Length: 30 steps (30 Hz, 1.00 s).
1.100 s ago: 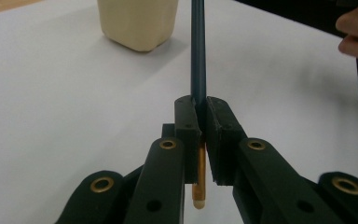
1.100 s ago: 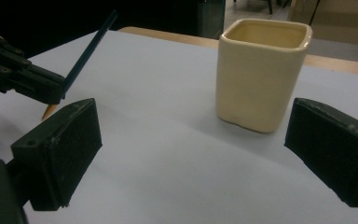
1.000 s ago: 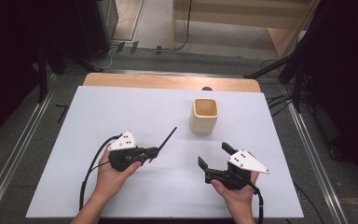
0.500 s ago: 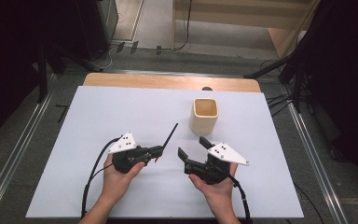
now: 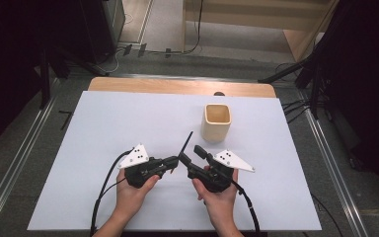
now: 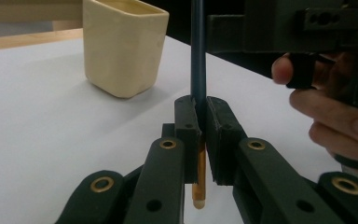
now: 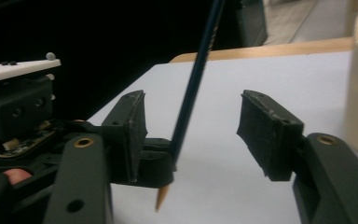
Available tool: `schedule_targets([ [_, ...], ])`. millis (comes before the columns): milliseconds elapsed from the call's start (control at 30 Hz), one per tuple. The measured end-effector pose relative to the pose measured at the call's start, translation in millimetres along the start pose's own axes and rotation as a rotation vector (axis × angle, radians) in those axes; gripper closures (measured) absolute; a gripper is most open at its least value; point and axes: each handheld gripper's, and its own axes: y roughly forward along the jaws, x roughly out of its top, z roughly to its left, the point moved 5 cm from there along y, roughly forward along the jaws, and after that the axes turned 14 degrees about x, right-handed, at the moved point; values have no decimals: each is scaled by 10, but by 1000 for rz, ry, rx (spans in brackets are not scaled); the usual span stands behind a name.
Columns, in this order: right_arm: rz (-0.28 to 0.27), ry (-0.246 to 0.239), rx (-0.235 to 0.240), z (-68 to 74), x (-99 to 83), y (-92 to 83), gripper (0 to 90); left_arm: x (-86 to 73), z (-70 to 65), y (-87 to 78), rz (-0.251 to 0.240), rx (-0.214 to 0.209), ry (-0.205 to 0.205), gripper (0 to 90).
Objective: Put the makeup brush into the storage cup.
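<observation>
High view: left gripper (image 5: 176,160) pinches a pencil (image 5: 186,142) near the tabletop's front edge; right gripper (image 5: 192,154), spread, seemingly poised to take it toward the cup (image 5: 216,122).

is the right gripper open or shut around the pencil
Open. In the right gripper view its two jaws stand wide apart with the pencil between them, touching neither pad. The left gripper is what clamps the pencil.

We are seeing wide bare desk (image 5: 128,118) lying open at left; the cup (image 5: 216,122) is standing just beyond the pencil (image 5: 185,144), blocking that way.
</observation>
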Motion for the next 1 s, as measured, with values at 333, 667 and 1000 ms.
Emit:
schedule_targets([
  [333,-27,175,60,-78,-62,12,625,-22,-109,49,-15,-9,4,845],
  [667,-65,221,80,-68,-93,62,723,-52,-139,76,-22,-6,8,846],
  [1000,-63,223,60,-93,-101,53,846,-40,-143,74,-45,-14,4,844],
])
